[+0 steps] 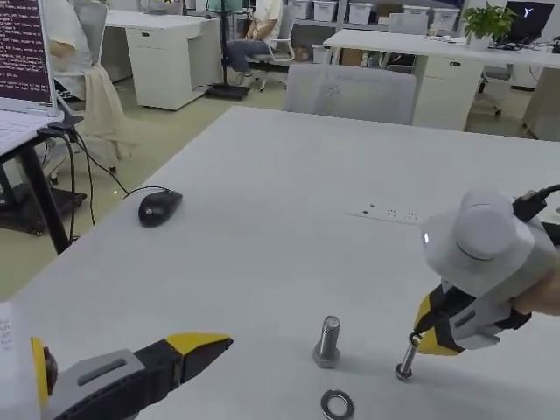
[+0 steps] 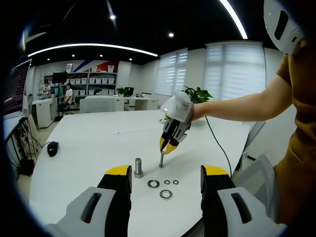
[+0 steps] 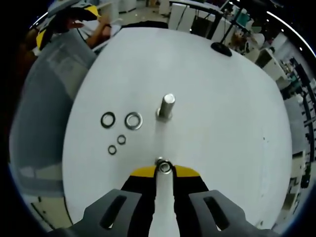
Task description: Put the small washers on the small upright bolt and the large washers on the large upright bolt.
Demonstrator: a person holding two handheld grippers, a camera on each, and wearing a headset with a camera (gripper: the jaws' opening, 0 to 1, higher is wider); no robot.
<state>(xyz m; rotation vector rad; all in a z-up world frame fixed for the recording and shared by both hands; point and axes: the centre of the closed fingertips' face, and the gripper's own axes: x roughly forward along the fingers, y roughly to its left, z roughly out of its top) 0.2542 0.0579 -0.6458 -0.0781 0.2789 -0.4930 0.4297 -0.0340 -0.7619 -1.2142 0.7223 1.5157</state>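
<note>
White table (image 1: 262,219), office behind. Pinching small washer (image 3: 164,167) in right gripper (image 3: 164,173) at small bolt (image 1: 405,360) tip. Holding left gripper (image 2: 166,170) wide, idle. 4 spare washers (image 3: 133,120) near large bolt (image 1: 327,341). Risks: off-centre release, washer rolling off; sideways nudge toppling bolt.

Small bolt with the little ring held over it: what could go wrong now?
The small bolt stands on the table with nothing visibly holding it, and the right gripper holds a small washer right at its top. A sideways nudge could tip it over. If the washer is let go off-centre, it might miss and roll away. The large bolt stands close by, so a wide swing might knock that too.
</note>
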